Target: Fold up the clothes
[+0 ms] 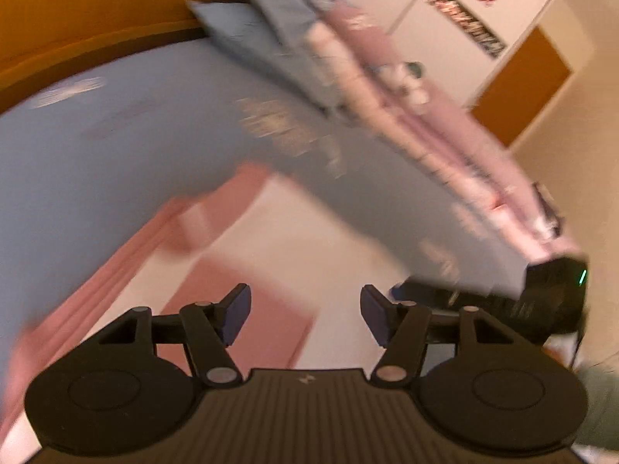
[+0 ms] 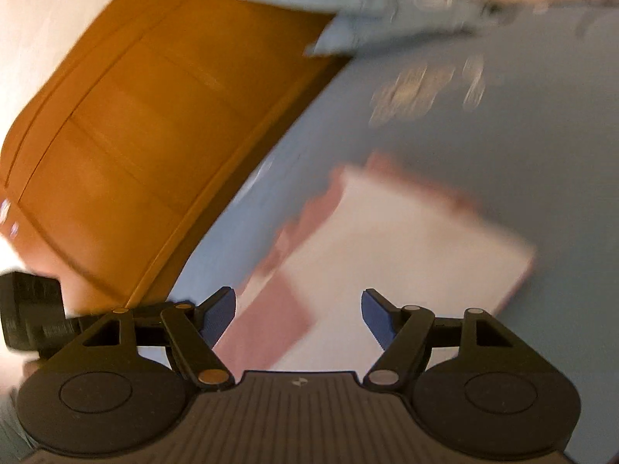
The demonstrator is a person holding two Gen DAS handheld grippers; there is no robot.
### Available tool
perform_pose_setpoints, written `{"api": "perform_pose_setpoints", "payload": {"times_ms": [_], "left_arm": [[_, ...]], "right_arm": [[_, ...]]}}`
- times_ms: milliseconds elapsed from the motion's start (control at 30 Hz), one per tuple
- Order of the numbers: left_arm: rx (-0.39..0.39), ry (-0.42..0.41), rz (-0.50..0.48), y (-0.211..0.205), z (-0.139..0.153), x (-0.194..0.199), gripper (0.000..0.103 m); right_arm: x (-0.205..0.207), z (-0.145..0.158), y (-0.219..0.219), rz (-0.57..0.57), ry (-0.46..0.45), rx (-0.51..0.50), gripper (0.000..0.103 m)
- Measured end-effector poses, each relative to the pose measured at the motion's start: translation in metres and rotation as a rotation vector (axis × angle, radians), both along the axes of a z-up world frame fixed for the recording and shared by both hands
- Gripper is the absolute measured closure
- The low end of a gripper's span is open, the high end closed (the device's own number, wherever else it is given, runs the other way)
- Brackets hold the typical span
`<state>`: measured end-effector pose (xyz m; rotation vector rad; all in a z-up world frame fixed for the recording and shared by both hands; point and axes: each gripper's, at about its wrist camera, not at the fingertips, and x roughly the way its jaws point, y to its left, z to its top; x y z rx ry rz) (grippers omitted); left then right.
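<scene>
A pink-and-white garment lies folded flat on the blue bedsheet, blurred by motion. My left gripper hovers above its near part, open, with nothing between the fingers. In the right wrist view the same garment shows as a white rectangle with pink edges. My right gripper is over its near end, open and empty. The other gripper appears as a black shape at the right edge of the left wrist view and at the left edge of the right wrist view.
An orange wooden headboard borders the bed. A blue pillow and a pink patterned quilt lie along the bed's far side. White wardrobe doors stand beyond. The blue sheet spreads wide around the garment.
</scene>
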<state>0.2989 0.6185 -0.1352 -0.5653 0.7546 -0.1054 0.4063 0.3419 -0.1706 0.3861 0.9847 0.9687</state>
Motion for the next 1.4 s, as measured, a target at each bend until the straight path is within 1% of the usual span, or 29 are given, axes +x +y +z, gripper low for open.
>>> {"api": "perform_pose_setpoints", "payload": {"times_ms": [33,133,200,233,300,333,367,400,467,500,600,633,700,767,867,933,1033,1067,1100,1133,1167,1233,1267,1300,1367,1400], "left_arm": [[-0.041,-0.011,-0.036,-0.001,-0.003,0.025,0.040],[-0.116,-0.007,-0.093,-0.007,-0.021,0.084,0.040],[-0.083,-0.005,-0.135,-0.016,-0.033,0.114,0.040],[-0.070,0.007,-0.146,-0.019,-0.040,0.127,0.040],[-0.042,0.034,-0.127,-0.022,-0.059,0.145,0.040],[-0.018,0.053,-0.089,-0.021,-0.067,0.153,0.040],[-0.013,0.069,-0.053,-0.017,-0.074,0.157,0.040],[-0.031,0.075,-0.035,-0.013,-0.080,0.159,0.040],[-0.097,0.057,0.002,-0.004,-0.088,0.160,0.039],[-0.107,0.061,0.010,-0.003,-0.087,0.163,0.039],[-0.056,0.074,-0.005,-0.011,-0.082,0.168,0.039],[-0.044,0.081,-0.007,-0.012,-0.081,0.169,0.040],[-0.042,0.093,-0.006,-0.014,-0.071,0.168,0.040],[-0.033,0.068,-0.022,-0.009,-0.056,0.160,0.040],[-0.049,0.008,-0.063,-0.008,-0.040,0.156,0.038],[-0.089,0.014,-0.084,-0.009,-0.045,0.167,0.038],[-0.087,0.064,-0.078,-0.013,-0.063,0.183,0.038],[-0.092,0.077,-0.068,-0.013,-0.070,0.186,0.038],[-0.096,0.087,-0.059,-0.013,-0.077,0.189,0.038],[-0.092,0.084,-0.058,-0.015,-0.079,0.191,0.037],[-0.089,0.080,-0.057,-0.017,-0.081,0.192,0.037],[-0.084,0.080,-0.053,-0.019,-0.082,0.193,0.038],[-0.082,0.083,-0.052,-0.020,-0.081,0.193,0.038],[-0.084,0.085,-0.060,-0.021,-0.080,0.193,0.038],[-0.087,0.089,-0.078,-0.024,-0.078,0.191,0.038],[-0.089,0.092,-0.086,-0.026,-0.077,0.191,0.038]], "right_arm": [[0.008,-0.005,-0.002,-0.028,0.006,0.013,0.027],[0.030,-0.023,-0.011,-0.097,0.035,0.051,0.027],[0.040,-0.035,-0.021,-0.126,0.065,0.070,0.027],[0.042,-0.041,-0.024,-0.140,0.071,0.059,0.027],[0.046,-0.055,-0.038,-0.163,0.099,0.063,0.028],[0.045,-0.059,-0.040,-0.167,0.102,0.081,0.028],[0.043,-0.061,-0.043,-0.167,0.101,0.093,0.028],[0.041,-0.063,-0.045,-0.166,0.100,0.104,0.028],[0.039,-0.066,-0.045,-0.158,0.090,0.109,0.028],[0.038,-0.068,-0.044,-0.153,0.088,0.115,0.028],[0.039,-0.071,-0.044,-0.146,0.088,0.129,0.028],[0.038,-0.070,-0.045,-0.148,0.093,0.131,0.028],[0.040,-0.066,-0.046,-0.153,0.117,0.127,0.028],[0.041,-0.056,-0.047,-0.159,0.136,0.141,0.027],[0.042,-0.042,-0.038,-0.123,0.080,0.183,0.025],[0.049,-0.039,-0.025,-0.093,0.067,0.198,0.025],[0.058,-0.046,-0.006,-0.078,0.028,0.182,0.025],[0.062,-0.054,-0.005,-0.099,0.036,0.175,0.026],[0.067,-0.061,-0.005,-0.119,0.045,0.170,0.028],[0.069,-0.070,-0.008,-0.126,0.072,0.186,0.031],[0.069,-0.073,-0.011,-0.138,0.076,0.195,0.038],[0.068,-0.077,-0.017,-0.150,0.086,0.213,0.039],[0.067,-0.076,-0.019,-0.157,0.098,0.215,0.039],[0.065,-0.073,-0.021,-0.163,0.109,0.217,0.037],[0.064,-0.062,-0.024,-0.180,0.112,0.230,0.029],[0.064,-0.057,-0.026,-0.195,0.093,0.235,0.027]]}}
